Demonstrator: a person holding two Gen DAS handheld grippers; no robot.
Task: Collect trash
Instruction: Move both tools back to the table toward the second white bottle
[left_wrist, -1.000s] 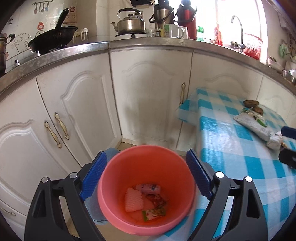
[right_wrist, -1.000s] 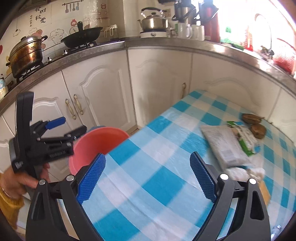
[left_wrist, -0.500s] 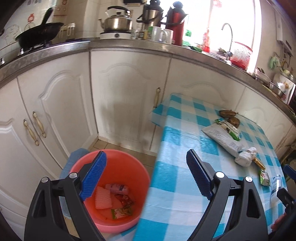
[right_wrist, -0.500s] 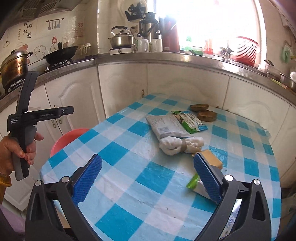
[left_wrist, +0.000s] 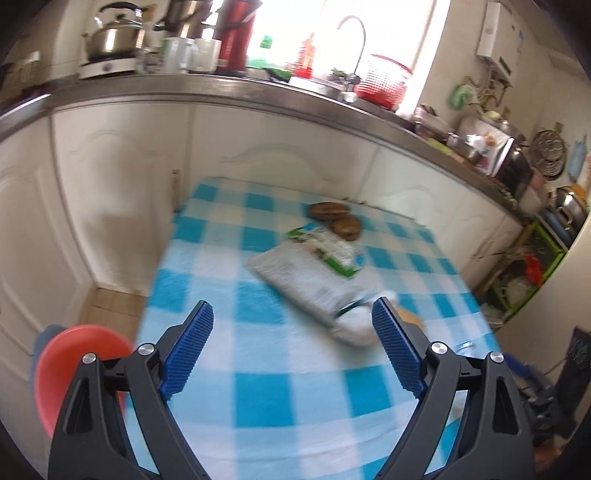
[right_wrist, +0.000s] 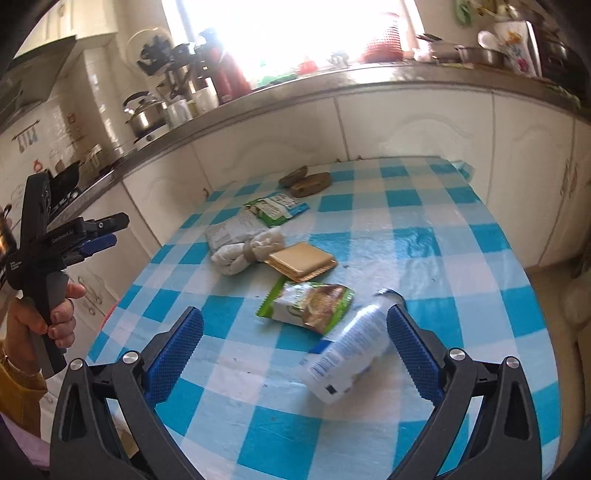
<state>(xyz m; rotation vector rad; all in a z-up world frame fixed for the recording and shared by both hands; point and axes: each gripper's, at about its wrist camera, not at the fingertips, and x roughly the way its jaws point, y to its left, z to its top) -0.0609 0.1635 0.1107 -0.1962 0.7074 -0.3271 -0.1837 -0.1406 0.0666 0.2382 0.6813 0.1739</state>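
Trash lies on the blue-checked table (right_wrist: 424, 236): a crumpled plastic bottle (right_wrist: 347, 354), a green snack wrapper (right_wrist: 310, 302), a cracker pack (right_wrist: 301, 260), a knotted white bag (right_wrist: 243, 251), a grey packet (left_wrist: 306, 280), a green-white packet (right_wrist: 273, 208). My right gripper (right_wrist: 293, 354) is open, low over the table, the bottle by its right finger. My left gripper (left_wrist: 291, 350) is open and empty above the table's near-left part; it also shows in the right wrist view (right_wrist: 88, 236). The red bucket (left_wrist: 70, 365) stands on the floor, left of the table.
Two brown pieces (right_wrist: 306, 181) lie at the table's far side. White cabinets (left_wrist: 110, 177) and a steel counter with a kettle (left_wrist: 110, 37), flasks and a sink run behind the table. A cluttered rack (left_wrist: 524, 273) stands at the right.
My left gripper swung right from over the bucket to over the table. My right gripper moved right along the table to the bottle and green wrapper.
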